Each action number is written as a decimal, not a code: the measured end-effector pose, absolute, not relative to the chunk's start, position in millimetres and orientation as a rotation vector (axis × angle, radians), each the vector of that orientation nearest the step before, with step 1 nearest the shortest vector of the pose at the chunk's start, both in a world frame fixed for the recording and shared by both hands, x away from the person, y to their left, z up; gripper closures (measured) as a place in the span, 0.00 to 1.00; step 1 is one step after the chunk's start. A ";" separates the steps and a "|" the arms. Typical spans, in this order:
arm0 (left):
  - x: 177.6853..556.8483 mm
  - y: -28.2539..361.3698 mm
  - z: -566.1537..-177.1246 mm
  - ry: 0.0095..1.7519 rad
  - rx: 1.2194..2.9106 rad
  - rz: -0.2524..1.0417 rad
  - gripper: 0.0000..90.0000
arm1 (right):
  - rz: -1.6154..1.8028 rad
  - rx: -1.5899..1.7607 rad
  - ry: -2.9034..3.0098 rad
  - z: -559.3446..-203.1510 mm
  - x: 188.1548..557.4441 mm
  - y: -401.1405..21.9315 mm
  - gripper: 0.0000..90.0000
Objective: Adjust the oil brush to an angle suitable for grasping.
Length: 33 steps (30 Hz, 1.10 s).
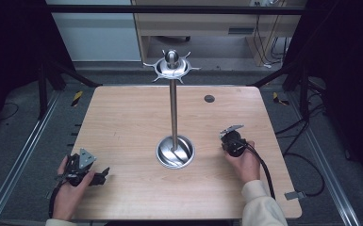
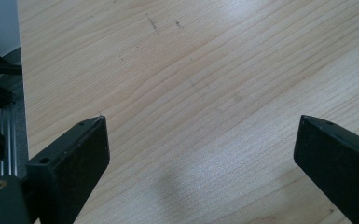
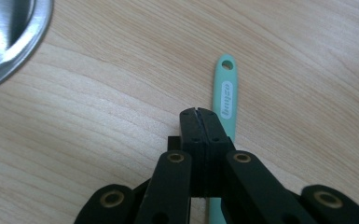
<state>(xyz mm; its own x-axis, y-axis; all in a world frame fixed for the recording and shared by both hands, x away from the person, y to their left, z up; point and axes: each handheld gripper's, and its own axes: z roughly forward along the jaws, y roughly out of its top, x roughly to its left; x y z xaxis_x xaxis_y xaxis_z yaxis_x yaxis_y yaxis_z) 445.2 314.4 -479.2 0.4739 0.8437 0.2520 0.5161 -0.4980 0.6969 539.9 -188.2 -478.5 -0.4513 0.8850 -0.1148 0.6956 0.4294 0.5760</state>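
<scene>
At the left of the wooden bench (image 1: 122,122), the left tongs (image 2: 200,140) rest wide apart, holding nothing. Mid-bench stands a steel utensil stand (image 1: 173,108), its round base (image 3: 9,42) just left of the right tongs (image 3: 200,114), whose jaws are pressed together on nothing. Beneath and just right of them a mint-green utensil handle (image 3: 226,93) lies flat on the bench, its hanging hole pointing away. It looks light, stiff and smooth, likely slippery; a hold mid-handle, across its narrow width, seems soundest. Its working end is hidden.
</scene>
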 end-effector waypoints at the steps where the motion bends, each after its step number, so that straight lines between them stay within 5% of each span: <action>1: 445.2 314.4 -479.2 1.123 2.185 0.798 0.03 | 0.635 1.346 2.286 -479.3 540.5 -188.6 1.00; 22: 444.8 313.1 -479.4 1.119 2.192 0.797 0.03 | 0.529 1.477 2.172 -482.2 545.4 -204.1 1.00; 33: 442.7 313.2 -479.3 1.122 2.192 0.800 0.03 | 0.611 1.582 2.199 -453.8 532.8 -223.0 0.95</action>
